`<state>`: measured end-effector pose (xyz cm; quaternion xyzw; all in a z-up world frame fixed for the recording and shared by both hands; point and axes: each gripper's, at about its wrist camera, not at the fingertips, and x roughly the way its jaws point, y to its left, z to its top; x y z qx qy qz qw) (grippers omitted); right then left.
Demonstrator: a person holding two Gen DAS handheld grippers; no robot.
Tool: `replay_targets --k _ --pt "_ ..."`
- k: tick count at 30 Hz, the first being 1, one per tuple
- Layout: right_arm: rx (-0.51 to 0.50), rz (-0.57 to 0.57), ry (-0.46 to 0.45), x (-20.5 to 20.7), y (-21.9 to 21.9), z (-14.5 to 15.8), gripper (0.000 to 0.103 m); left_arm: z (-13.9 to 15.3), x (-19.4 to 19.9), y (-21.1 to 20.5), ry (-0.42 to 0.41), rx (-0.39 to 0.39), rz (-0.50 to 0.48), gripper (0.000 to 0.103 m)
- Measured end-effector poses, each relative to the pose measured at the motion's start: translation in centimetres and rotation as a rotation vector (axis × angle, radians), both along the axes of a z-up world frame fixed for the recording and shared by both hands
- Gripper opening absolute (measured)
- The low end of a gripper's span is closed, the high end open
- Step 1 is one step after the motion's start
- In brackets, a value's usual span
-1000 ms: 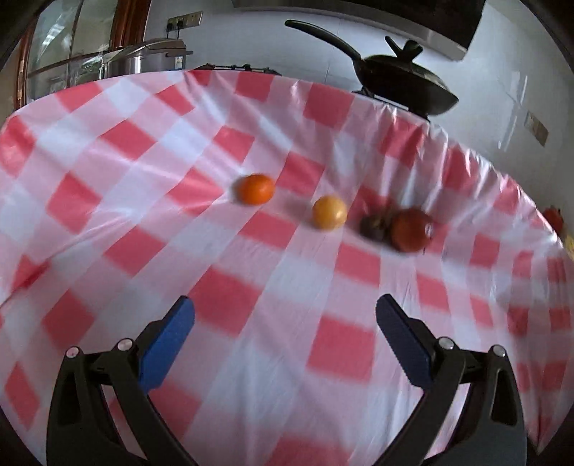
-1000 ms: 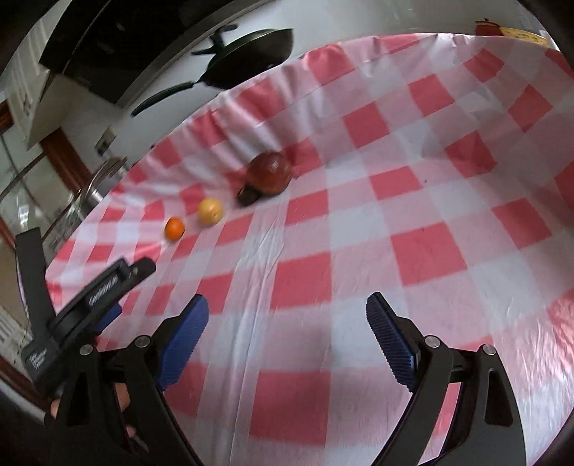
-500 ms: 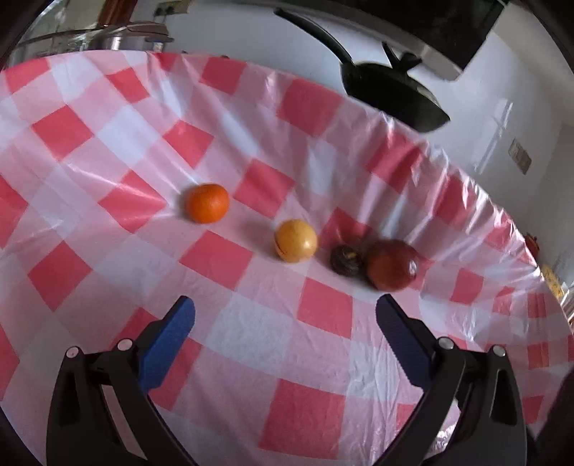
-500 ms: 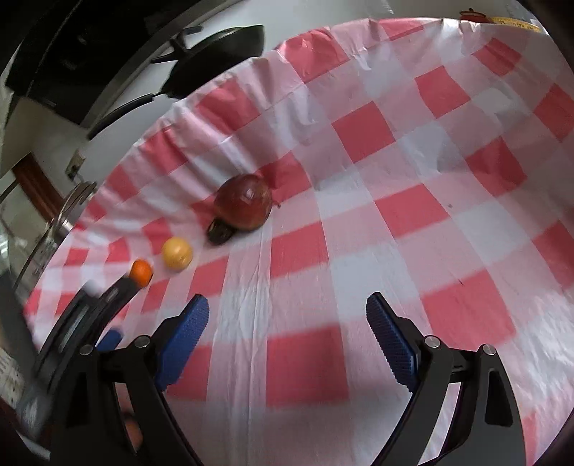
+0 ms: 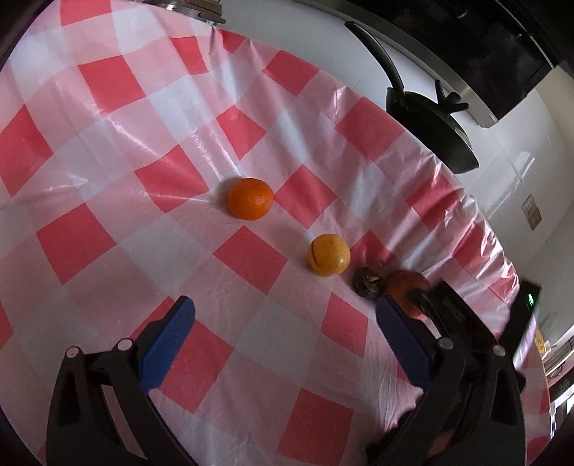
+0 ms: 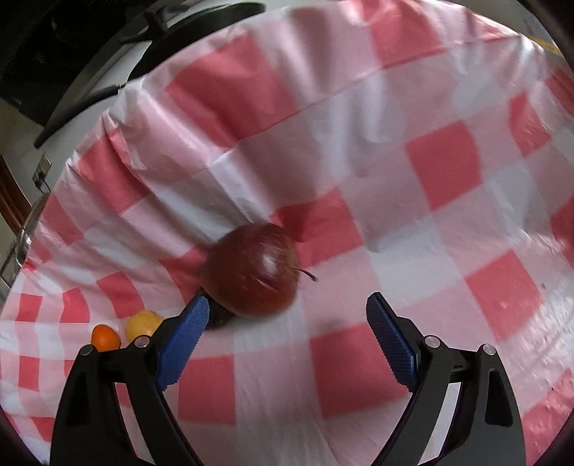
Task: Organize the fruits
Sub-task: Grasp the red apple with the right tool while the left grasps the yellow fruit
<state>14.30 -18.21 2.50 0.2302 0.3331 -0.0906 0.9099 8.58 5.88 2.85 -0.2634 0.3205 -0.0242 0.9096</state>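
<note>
Four fruits lie in a row on the red-and-white checked cloth [image 5: 251, 261]. In the left wrist view they are an orange [image 5: 250, 198], a yellow fruit [image 5: 328, 254], a small dark fruit [image 5: 366, 282] and a red apple [image 5: 407, 285], partly hidden behind the right gripper. My left gripper [image 5: 283, 315] is open and empty, short of the yellow fruit. My right gripper [image 6: 287, 315] is open, just before the red apple [image 6: 253, 269]. The dark fruit is mostly hidden behind the left fingertip [image 6: 195, 312]. The yellow fruit [image 6: 143, 322] and the orange [image 6: 105, 336] show at lower left.
A black pan [image 5: 430, 118] with a long handle stands beyond the table's far edge, against a white wall. It also shows in the right wrist view [image 6: 201, 10]. A steel pot's rim [image 5: 193, 7] is at the top. The cloth is wrinkled near the far edge.
Both grippers have moved closer to the fruits. The right gripper has come up to the apple and now shows in the left wrist view. Both stay open.
</note>
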Motion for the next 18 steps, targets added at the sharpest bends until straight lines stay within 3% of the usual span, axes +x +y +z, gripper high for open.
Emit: replay_targets --k 8,13,18 --pt "-0.036 0.008 0.092 3.8 1.0 -0.8 0.086 0.0 0.0 -0.4 0.001 0.022 -0.013 0.101" --pt "-0.026 0.054 0.089 4.2 1.3 -0.9 0.062 0.0 0.0 -0.5 0.0 0.03 -0.018 0.101" --pt "0.016 0.036 0.037 2.0 0.3 -0.6 0.057 0.0 0.1 -0.6 0.004 0.032 -0.022 0.101"
